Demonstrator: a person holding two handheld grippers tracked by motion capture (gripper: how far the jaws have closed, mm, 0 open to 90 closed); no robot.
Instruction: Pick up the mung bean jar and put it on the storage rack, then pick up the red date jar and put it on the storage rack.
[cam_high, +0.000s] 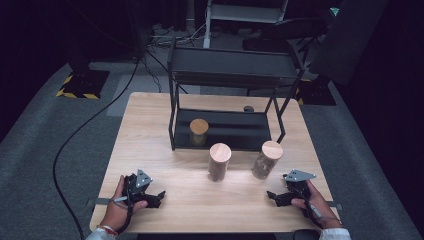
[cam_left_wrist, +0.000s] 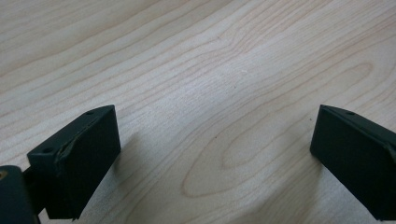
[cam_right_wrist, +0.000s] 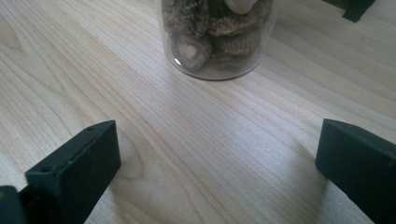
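Resting near the pale wooden table's (cam_high: 150, 125) front edge, the left gripper (cam_high: 159, 196) and right gripper (cam_high: 272, 196) both have jaws spread wide over bare wood. Ahead stand two clear, wooden-lidded jars, the right jar (cam_high: 266, 160) holding dried mushrooms; a third sits on the black metal shelf (cam_high: 225, 131).

Jar of dried mushrooms (cam_right_wrist: 214, 35): top cut off by the upper edge of the right gripper view; lid out of frame there.
Jar on the rack's lower shelf (cam_high: 198, 132): contents too small and dark to tell.
Small dark object (cam_high: 248, 108) on the desk behind the rack: too small to identify.
Right gripper (cam_right_wrist: 217, 172): outer jaw cut by the picture's right edge.
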